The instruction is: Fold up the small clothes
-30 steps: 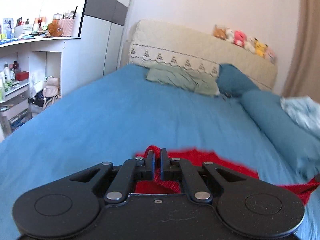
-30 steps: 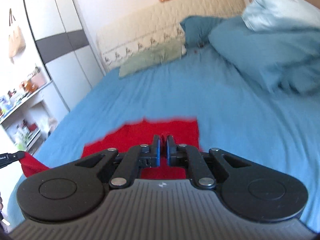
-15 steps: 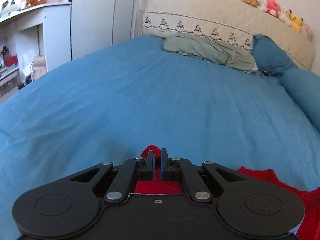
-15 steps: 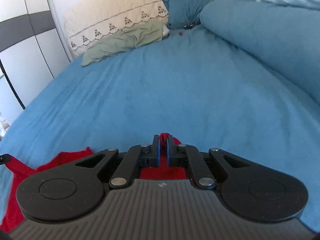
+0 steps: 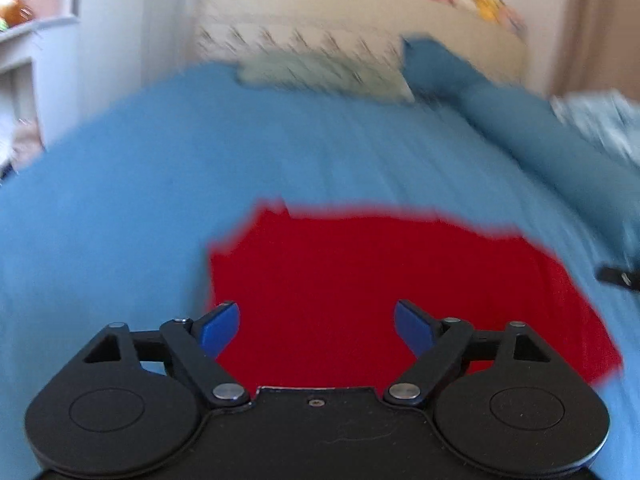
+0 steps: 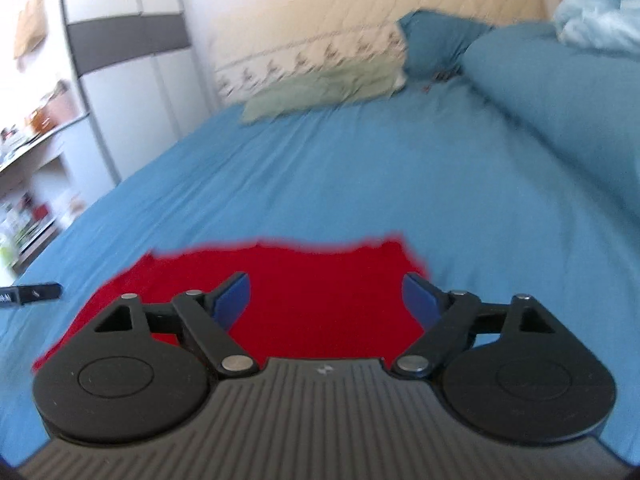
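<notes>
A small red garment [image 5: 360, 280] lies flat on the blue bed sheet [image 5: 160, 184], folded into a rough rectangle. My left gripper [image 5: 316, 326] is open and empty, held just above its near left part. In the right wrist view the same garment [image 6: 312, 292] lies below my right gripper [image 6: 328, 300], which is open and empty over its near right part. The tip of the right gripper shows at the right edge of the left view [image 5: 618, 276]; the left gripper's tip shows at the left of the right view [image 6: 32, 292]. Both views are motion-blurred.
A green pillow [image 6: 320, 88] and a cream headboard [image 6: 360, 28] lie at the far end. Teal bolster pillows [image 6: 560, 100] and a pale blue bundle [image 6: 600, 12] sit on the right. A wardrobe [image 6: 120, 60] and shelves [image 6: 28, 160] stand left of the bed.
Both grippers have opened and let go of the red garment. It now lies flat on the bed, and both grippers have pulled back and up from it.
</notes>
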Available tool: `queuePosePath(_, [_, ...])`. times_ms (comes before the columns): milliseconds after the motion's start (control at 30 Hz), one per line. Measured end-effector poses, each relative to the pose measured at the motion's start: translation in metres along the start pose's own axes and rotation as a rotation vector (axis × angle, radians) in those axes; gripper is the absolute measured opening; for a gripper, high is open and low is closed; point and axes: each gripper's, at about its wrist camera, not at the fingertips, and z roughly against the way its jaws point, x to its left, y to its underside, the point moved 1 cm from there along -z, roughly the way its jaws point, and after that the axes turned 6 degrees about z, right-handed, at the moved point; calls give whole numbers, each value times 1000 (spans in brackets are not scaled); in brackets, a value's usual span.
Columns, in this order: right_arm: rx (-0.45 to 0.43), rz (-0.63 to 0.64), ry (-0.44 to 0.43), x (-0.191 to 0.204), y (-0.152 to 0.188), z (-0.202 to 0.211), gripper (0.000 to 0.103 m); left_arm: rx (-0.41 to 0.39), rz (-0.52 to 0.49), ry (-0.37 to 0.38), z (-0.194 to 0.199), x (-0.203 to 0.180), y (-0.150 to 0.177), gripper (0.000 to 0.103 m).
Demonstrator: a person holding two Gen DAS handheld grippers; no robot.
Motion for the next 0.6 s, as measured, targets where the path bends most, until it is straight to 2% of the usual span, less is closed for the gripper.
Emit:
queuePosePath(100, [60,38,26,11,36,0,99,50,-11,-35,-1,6,39,88])
queuePosePath(167, [119,18,47,13,58,-6,99,98,53,-50,-7,22,56,88])
queuePosePath(200, [149,-6,71,10,68,-11,99,97,75,-51,-8,29,60,88])
queuePosePath(300, [117,-8,83,9,76,-14,99,91,84,-48,-3,32,61,88])
queuePosePath(400, [123,10,100,14,71,-15,100,108,50,-70,-7,23,55,88])
queuePosePath(467, [91,2,102,13,66,-5,98,109,52,-86,2,22,58,87])
queuePosePath(533, [31,-12,82,15,56,11,98,75,52,-111,19,13,47,87])
queuePosePath(600, [-6,-9,108,23,46,38,99,8,-7,-136,44,-4,40,94])
